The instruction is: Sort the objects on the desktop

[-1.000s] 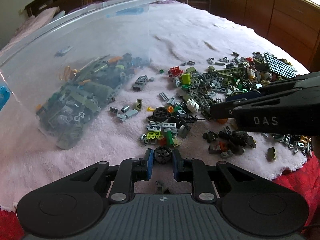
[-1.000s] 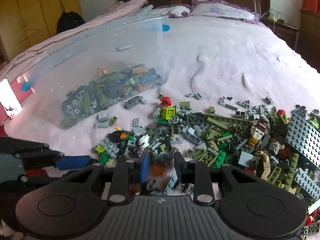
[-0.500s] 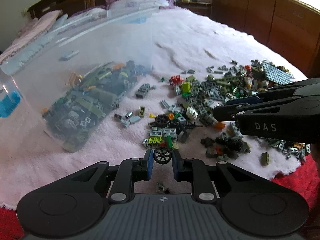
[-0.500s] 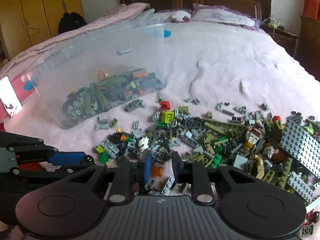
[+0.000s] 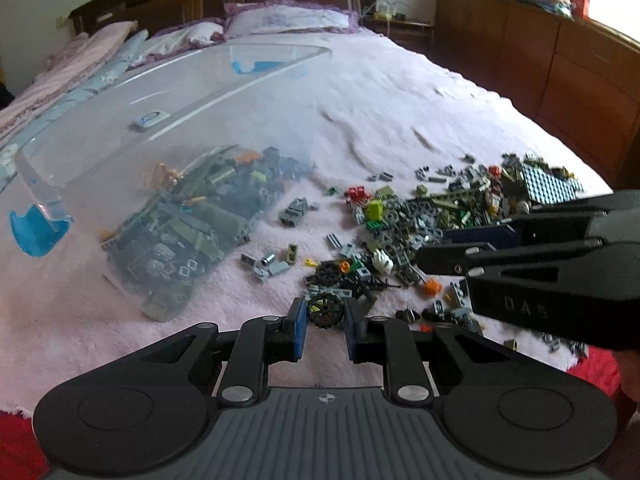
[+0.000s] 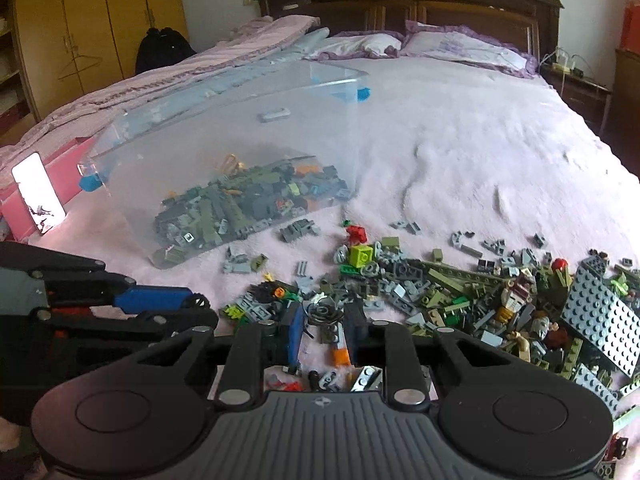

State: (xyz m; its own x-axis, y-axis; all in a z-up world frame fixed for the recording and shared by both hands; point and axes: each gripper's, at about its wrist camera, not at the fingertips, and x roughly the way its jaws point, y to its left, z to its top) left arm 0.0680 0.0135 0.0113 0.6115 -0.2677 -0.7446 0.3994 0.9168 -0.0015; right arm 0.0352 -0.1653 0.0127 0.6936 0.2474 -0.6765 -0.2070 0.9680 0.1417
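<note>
On the left stands the clear box (image 5: pixel 120 160), tilted on the pink blanket (image 5: pixel 400 92), with many grey and green bricks already inside. My left tongs (image 5: pixel 325 314) are clenched on a small black wheel (image 5: pixel 325 309), taken across its rim, above the blanket near the front edge of the loose pile (image 5: pixel 420 220). I judge the wheel light and stiff, but round, so it may roll out if I squeeze it off its middle. Further right, my right tongs (image 6: pixel 323 322) have just been closing and now grip a small grey round piece (image 6: pixel 322 310) with an orange brick (image 6: pixel 341 356) under it; this grip looks less sure.
</note>
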